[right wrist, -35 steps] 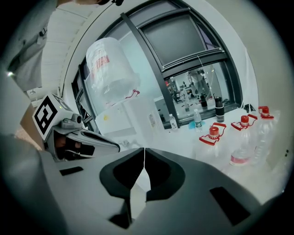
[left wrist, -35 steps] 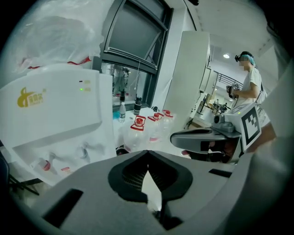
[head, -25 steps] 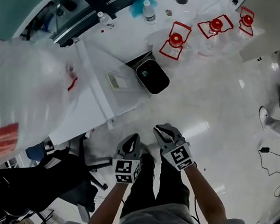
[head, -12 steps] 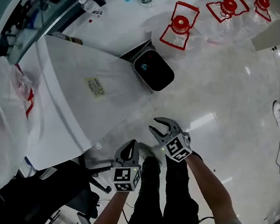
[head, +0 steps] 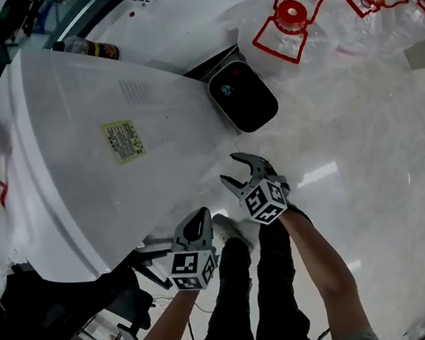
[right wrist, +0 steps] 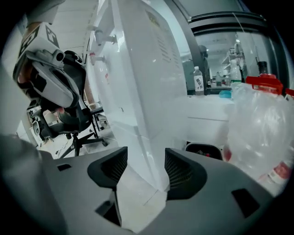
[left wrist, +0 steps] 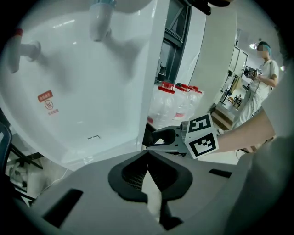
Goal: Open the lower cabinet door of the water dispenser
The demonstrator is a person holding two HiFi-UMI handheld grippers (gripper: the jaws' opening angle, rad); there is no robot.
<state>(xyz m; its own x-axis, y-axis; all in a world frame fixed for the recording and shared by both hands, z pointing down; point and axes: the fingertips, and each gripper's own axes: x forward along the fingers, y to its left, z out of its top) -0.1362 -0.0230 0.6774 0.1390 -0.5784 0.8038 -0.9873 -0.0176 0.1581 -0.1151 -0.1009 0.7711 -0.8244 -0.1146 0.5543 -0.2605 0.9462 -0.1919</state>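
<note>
White water dispenser (head: 77, 168) ahead. Right gripper (head: 228, 169) jaws just opening, wide, empty, facing dispenser corner. Left gripper (head: 200, 215) clenched, empty. Black bin (head: 242, 96) beside dispenser.

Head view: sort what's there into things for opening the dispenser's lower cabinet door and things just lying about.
Job: water dispenser; right gripper, jaws have just been opening, nothing between them; left gripper, shut.
Lying about: black bin; red-capped water jugs; office chair.
</note>
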